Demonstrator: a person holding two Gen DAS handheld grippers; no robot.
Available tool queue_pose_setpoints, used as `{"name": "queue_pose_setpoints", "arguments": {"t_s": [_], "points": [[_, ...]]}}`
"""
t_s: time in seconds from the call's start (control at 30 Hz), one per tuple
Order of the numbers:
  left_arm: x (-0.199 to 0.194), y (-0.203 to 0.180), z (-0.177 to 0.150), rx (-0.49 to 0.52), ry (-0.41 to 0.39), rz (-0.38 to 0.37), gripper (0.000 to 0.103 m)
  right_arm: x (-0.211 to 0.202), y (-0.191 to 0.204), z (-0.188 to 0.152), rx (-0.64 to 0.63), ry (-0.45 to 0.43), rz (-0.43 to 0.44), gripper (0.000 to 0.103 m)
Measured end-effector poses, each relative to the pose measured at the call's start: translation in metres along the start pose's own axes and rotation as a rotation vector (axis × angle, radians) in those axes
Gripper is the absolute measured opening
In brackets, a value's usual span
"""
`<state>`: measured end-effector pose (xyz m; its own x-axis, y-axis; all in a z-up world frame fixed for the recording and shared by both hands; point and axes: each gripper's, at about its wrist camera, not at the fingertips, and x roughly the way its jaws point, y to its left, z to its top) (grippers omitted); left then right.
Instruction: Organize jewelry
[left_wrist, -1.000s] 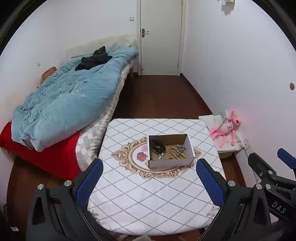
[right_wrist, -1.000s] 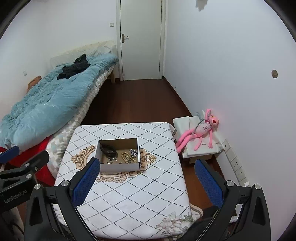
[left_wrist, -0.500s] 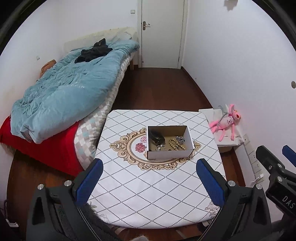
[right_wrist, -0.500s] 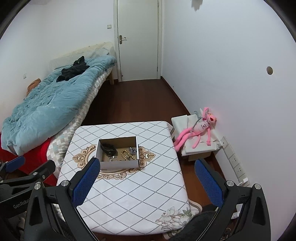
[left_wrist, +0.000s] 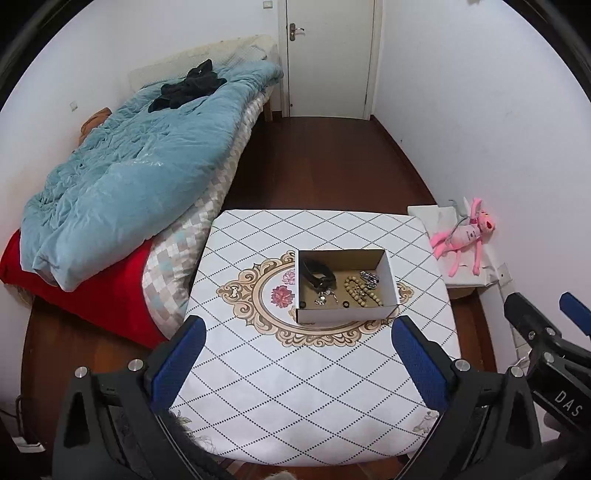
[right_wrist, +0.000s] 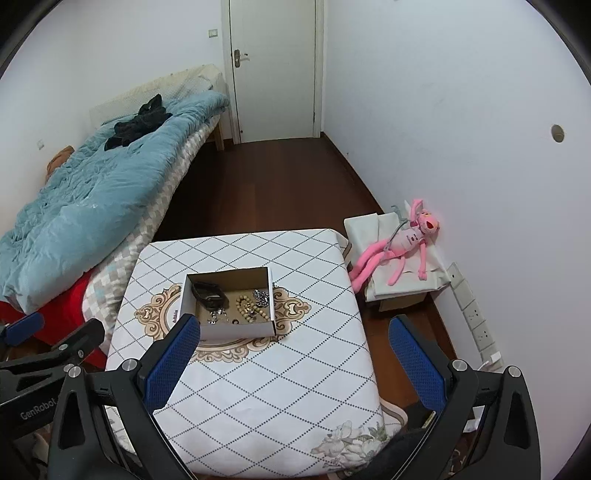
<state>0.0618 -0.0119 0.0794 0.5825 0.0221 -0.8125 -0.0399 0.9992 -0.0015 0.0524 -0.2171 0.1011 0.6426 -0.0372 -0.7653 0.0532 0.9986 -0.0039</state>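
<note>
Holding beads (left_wrist: 360, 291), chain (left_wrist: 368, 277), strap (left_wrist: 317, 275), box (left_wrist: 347, 315)

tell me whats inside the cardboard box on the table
Inside the cardboard box: a black strap, a wooden bead string, a silver chain and small silvery pieces. The near wall hides the floor just behind it.

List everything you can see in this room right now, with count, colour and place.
cardboard box: 1, white outside, table centre
black strap: 1, box left
bead bracelet: 1, tan, box right
metal chain: 1, silver, box far right
table: 1, white diamond-pattern cloth
bed: 1, blue duvet, left wall
dark clothing: 1 pile, on duvet
plush toy: 1, pink, right wall
door: 1, white, far end
left tool: open, empty
right tool: open, empty
</note>
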Motion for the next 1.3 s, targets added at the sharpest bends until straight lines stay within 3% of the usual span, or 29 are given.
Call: {"name": "queue_pose_setpoints", "arguments": {"t_s": [0.5,1.3], "points": [[0.033,0.004,0.010,-0.008,0.065,0.038,0.103,0.050,0.006,0.008,-0.039,0.098,-0.024,0.103],[0.045,0.004,0.007,-0.001,0.083,0.035,0.103,0.059,0.010,0.003,-0.055,0.141,-0.016,0.103]]}}
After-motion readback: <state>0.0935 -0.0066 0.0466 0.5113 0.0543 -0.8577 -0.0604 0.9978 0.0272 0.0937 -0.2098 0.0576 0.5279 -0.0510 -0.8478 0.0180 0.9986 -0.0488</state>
